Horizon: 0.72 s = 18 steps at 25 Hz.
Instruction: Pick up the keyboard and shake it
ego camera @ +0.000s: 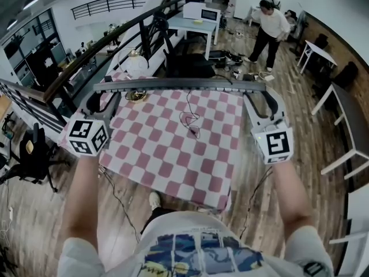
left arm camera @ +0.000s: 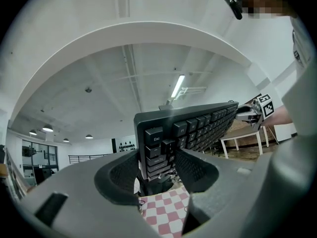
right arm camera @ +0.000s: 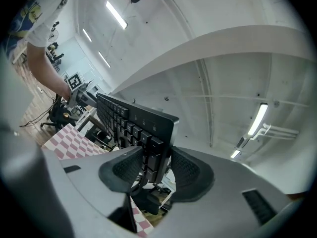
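**Keyboard held up by both ends**

The keyboard hangs above the checkered tablecloth — clear of it. The left gripper is clamped on its Esc end and the right gripper on the opposite end — pads pressing on both faces.

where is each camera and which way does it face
Head view: on the person's head, looking down at the checkered table; forearms, left claw and right claw show, holding the keyboard by its ends.
Left gripper view: rides the left claw, looks along its jaws up at the ceiling; they grip the Esc end.
Right gripper view: rides the right claw, looks up along the other end.
Shared: both gripper views show keyboard and opposite claw.
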Tool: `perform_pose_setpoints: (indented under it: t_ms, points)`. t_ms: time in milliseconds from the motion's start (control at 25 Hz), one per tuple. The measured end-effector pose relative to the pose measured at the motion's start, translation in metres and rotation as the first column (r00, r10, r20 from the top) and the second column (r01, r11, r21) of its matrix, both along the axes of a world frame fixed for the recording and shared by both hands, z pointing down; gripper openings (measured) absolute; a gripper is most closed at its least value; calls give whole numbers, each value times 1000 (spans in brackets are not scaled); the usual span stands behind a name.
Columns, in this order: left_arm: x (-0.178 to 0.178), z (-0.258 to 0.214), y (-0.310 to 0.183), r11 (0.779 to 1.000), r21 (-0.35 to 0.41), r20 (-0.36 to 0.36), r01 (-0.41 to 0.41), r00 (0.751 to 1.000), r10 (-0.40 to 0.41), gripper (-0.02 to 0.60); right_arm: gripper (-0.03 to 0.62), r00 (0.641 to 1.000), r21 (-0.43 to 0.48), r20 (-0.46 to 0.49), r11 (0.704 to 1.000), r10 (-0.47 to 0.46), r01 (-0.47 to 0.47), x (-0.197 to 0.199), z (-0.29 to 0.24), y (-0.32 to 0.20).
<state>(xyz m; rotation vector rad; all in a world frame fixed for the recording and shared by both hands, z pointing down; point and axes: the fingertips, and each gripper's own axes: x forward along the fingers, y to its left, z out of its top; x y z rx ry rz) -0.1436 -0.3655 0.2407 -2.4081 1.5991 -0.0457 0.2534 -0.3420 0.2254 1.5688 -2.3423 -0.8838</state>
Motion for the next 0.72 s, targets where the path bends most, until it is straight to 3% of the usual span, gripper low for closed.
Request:
perform_pose_setpoints:
  t_ms: [720]
  points:
    - [1,-30,13,996,88,14,23,1000,-25,224,172,999,80,-17,996,27,-26,2,-21,12]
